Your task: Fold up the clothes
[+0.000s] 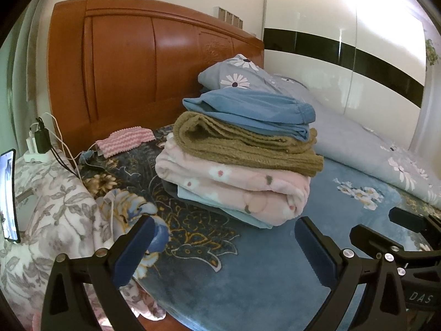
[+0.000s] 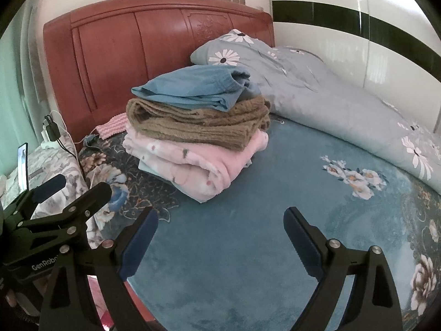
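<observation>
A stack of folded clothes sits on the blue floral bedspread (image 1: 248, 275) (image 2: 261, 193). On top lies a blue garment (image 1: 248, 110) (image 2: 193, 88), under it a brown knit (image 1: 248, 146) (image 2: 198, 124), then a pink fleece piece with flowers (image 1: 234, 184) (image 2: 193, 162) and a pale blue layer at the bottom. My left gripper (image 1: 224, 229) is open, empty, a little short of the stack's front edge. My right gripper (image 2: 220, 220) is open and empty over bare bedspread, right of the stack. Each gripper shows at the other view's edge.
An orange wooden headboard (image 1: 124, 69) (image 2: 137, 41) stands behind the stack. A grey daisy-print quilt (image 1: 372, 143) (image 2: 330, 96) lies bunched at the right. A pink striped cloth (image 1: 124, 140), chargers with cables (image 1: 38, 138) and a lit phone (image 1: 9, 193) sit at the left.
</observation>
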`<state>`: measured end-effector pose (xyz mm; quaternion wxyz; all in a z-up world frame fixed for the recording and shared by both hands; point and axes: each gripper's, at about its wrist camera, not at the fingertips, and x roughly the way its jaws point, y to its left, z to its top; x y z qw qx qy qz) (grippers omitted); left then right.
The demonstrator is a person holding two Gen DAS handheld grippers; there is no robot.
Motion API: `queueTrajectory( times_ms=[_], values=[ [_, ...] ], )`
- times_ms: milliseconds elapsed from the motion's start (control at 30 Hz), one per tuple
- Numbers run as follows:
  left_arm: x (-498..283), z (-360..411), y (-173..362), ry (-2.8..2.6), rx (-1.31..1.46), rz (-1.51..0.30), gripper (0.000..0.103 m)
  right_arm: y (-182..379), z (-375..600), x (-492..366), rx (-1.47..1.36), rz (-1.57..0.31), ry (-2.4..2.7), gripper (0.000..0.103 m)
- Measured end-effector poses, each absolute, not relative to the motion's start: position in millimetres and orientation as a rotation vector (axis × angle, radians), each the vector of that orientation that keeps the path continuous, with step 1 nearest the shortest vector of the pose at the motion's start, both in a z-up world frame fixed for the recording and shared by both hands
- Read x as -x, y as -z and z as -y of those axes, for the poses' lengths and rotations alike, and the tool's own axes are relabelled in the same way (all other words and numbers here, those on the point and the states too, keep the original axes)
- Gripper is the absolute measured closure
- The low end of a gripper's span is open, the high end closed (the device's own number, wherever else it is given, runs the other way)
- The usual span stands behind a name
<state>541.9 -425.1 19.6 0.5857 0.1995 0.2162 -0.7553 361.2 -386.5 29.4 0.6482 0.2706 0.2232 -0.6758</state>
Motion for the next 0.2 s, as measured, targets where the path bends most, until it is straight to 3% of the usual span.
queueTrajectory(
  times_ms=[200],
  values=[
    [-543.3,423.2,-18.8,1.751,-0.459,-0.496,0.000,-29.4,386.8,-362.5,-0.616,-0.511,1.534,0.010]
  ],
)
